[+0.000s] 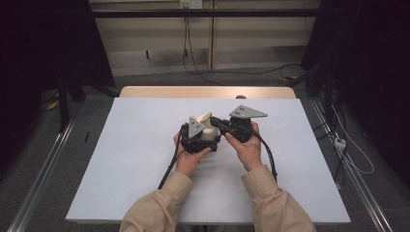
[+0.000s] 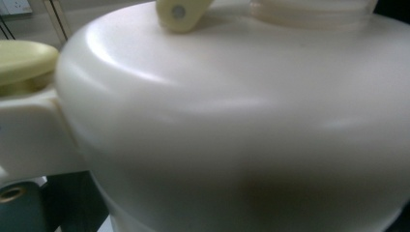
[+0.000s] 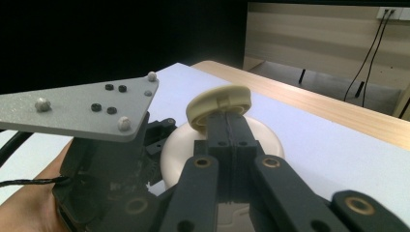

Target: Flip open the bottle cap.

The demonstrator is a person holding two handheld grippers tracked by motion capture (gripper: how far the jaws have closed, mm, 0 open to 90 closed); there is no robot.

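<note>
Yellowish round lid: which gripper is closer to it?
Right. The right gripper has its shut tips at the lid; the left gripper is lower, close against the white jug.

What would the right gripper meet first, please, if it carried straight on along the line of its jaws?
The right gripper, jaws together, already points at the cream round lid raised above the white jug. It would probably press into that lid straight away; whether the tips already touch it is unclear.

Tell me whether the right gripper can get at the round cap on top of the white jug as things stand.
Probably yes: the right gripper already has its shut jaws at the cream cap, which stands tilted on top of the white jug. Nothing lies between them. The left gripper sits beside the jug, off that path.
</note>
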